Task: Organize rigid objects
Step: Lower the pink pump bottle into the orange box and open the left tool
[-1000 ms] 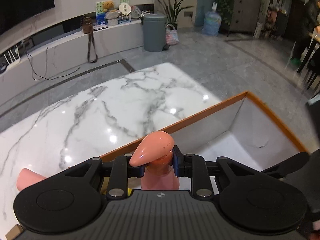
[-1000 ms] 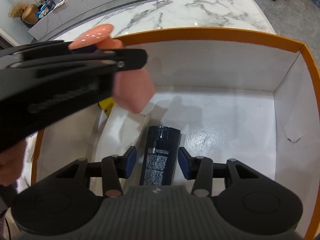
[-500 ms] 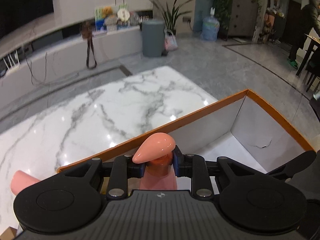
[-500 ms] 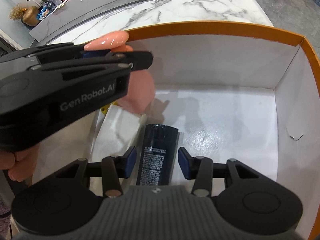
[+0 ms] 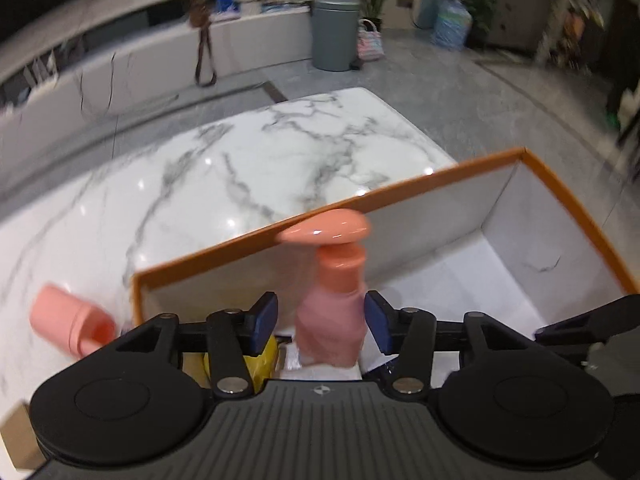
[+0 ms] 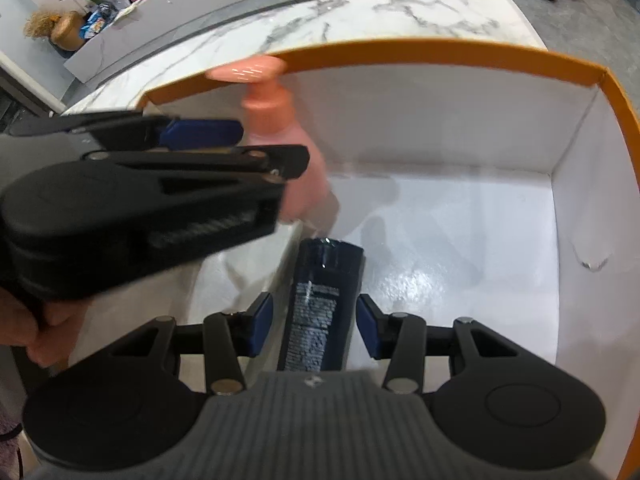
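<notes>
A pink pump bottle (image 5: 332, 312) stands upright inside the orange-rimmed white box (image 5: 400, 194), blurred by motion. My left gripper (image 5: 320, 320) is open, its blue pads apart on either side of the bottle and clear of it; it also shows in the right wrist view (image 6: 224, 148) beside the bottle (image 6: 280, 136). My right gripper (image 6: 312, 330) is open over a dark blue bottle (image 6: 320, 304) that lies on the box floor (image 6: 460, 260), pads on either side without touching.
A pink cylinder (image 5: 68, 322) lies on the marble table (image 5: 240, 160) left of the box. A yellow object (image 5: 264, 356) and a white packet (image 6: 232, 264) lie in the box's left part. The box walls (image 6: 580, 200) rise on the far and right sides.
My left gripper has opened and let go of the pink pump bottle, which now stands lower in the box. The right gripper has stayed open over the dark bottle.
</notes>
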